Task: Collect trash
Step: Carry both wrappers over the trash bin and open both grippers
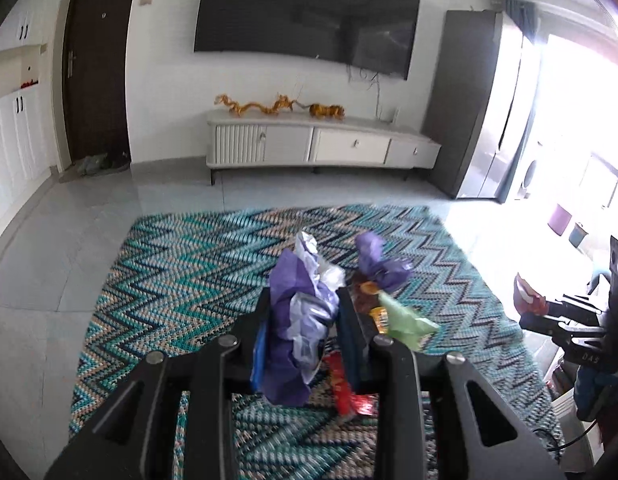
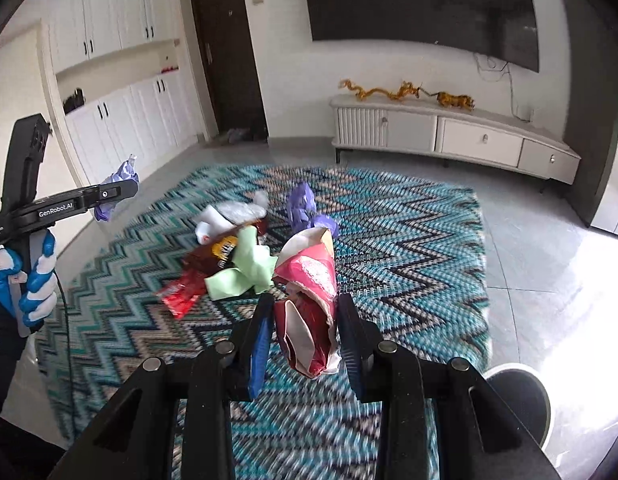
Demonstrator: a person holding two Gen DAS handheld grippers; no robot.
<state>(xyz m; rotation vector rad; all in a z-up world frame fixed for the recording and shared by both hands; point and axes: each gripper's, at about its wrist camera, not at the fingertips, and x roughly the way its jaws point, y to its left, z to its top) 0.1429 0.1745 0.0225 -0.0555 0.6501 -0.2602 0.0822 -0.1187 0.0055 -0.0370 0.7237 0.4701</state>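
My left gripper [image 1: 305,300] is shut on a crumpled purple and white wrapper [image 1: 299,320], held above the rug. My right gripper [image 2: 305,308] is shut on a crushed red and pink paper packet [image 2: 309,300], also lifted off the floor. On the zigzag rug [image 2: 409,248] lies a heap of trash: a green paper [image 2: 245,268], a red wrapper [image 2: 181,292], a brown packet [image 2: 217,256], a white wad [image 2: 225,216] and a purple wad [image 2: 305,208]. In the right wrist view the left gripper [image 2: 121,188] shows at the left, with purple paper in it, held by a gloved hand [image 2: 33,280].
A white TV cabinet [image 1: 321,144] stands against the far wall under a dark screen [image 1: 305,16]. A dark door [image 1: 97,68] and white cupboards [image 2: 121,80] are to the left. A round dark bin rim [image 2: 521,400] sits at the lower right of the right wrist view. Grey tiles surround the rug.
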